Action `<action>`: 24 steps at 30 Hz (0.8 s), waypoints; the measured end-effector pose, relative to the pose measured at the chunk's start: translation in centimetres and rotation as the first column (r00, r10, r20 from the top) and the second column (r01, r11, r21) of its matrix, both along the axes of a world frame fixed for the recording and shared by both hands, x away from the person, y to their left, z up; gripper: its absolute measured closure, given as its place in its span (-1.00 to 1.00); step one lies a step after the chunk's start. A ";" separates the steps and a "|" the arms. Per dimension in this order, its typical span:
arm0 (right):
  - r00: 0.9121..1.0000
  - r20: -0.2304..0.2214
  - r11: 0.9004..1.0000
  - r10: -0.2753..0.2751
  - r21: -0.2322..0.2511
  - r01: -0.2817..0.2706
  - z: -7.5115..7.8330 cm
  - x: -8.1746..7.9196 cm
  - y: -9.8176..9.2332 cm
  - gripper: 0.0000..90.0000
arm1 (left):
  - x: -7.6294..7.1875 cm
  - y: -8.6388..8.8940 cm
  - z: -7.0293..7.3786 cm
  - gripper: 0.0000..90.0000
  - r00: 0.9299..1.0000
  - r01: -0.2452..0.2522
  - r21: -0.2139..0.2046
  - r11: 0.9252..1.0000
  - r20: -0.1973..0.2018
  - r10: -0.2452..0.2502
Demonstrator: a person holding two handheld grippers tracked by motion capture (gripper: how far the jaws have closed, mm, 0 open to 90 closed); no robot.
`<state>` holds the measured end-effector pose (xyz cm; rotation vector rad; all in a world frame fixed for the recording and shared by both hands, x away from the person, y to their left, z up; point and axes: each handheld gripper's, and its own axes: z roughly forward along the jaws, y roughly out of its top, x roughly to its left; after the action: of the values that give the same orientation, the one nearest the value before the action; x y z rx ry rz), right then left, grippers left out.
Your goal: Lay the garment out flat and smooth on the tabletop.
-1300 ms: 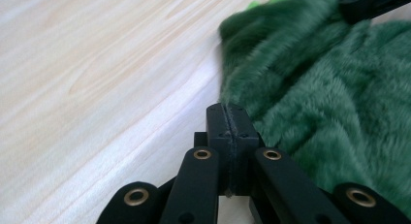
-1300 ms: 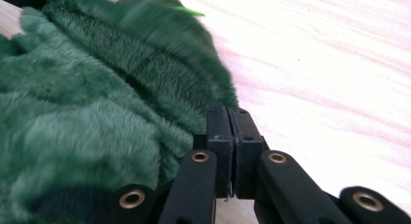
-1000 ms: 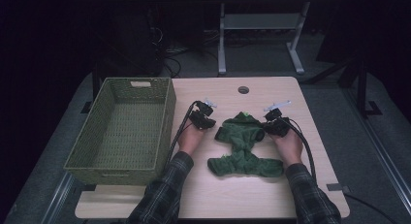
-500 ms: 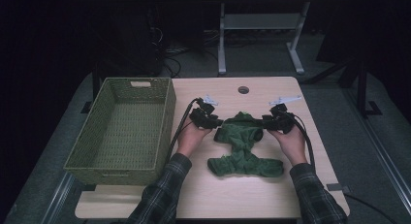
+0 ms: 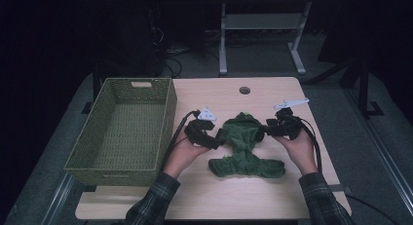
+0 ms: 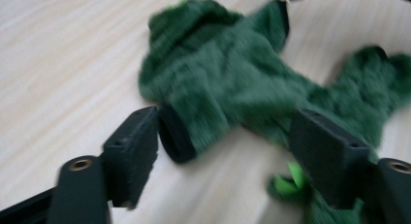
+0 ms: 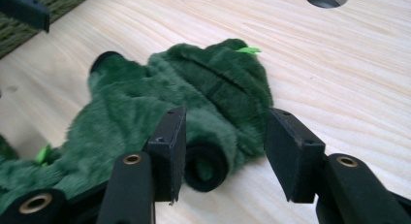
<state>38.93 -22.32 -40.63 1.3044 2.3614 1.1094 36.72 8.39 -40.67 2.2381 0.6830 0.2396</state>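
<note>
- The left hand-held gripper (image 5: 219, 140) is hovering at the left sleeve cuff (image 6: 175, 134) of a green fleece garment (image 5: 243, 147), its jaws having just been opening; in the left gripper view they are standing wide apart, the cuff lying loose beside one jaw, nothing being pinched.
- The right hand-held gripper (image 5: 261, 133) is pointing at the garment's right sleeve cuff (image 7: 206, 167) from the opposite side; its jaws, too, have just been opening, and in the right gripper view the dark-rimmed cuff is sitting between them, close against one pad and clear of the other, released rather than gripped.
- The garment is lying flat on the pale wooden tabletop (image 5: 229, 196), between the two grippers, its sleeves reaching out toward them and its wider bottom edge spreading toward the person.
- A small bright green tag (image 7: 248, 50) is showing at the garment's neck, on the side away from the person.
- A woven green basket (image 5: 117, 164) is standing to the left of the garment, just beyond the left gripper, at the tabletop's left edge.
- A round cable hole (image 5: 244, 90) is sitting in the tabletop beyond the garment.
- Plaid sleeves (image 5: 151, 205) are entering on the near side of the garment.
</note>
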 end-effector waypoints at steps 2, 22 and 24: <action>1.000 0.005 1.000 0.012 0.001 -0.012 -0.1 -0.6 0.1 0.10 | -1.2 0.4 -0.3 -0.57 1.000 -0.001 -0.005 1.000 0.003 0.001; 0.994 0.023 0.995 0.103 0.001 -0.103 0.2 -5.2 3.0 0.12 | -10.2 3.2 -5.8 -0.72 1.000 0.012 0.062 0.998 0.025 -0.014; 0.993 0.022 0.993 0.118 0.002 -0.118 0.2 -5.5 3.4 0.15 | -10.6 3.4 -6.1 -0.72 1.000 0.005 0.056 0.998 0.027 -0.007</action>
<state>33.38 -18.93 -40.45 1.1606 2.4486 1.1552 26.15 11.79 -46.79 2.2857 0.6622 0.2893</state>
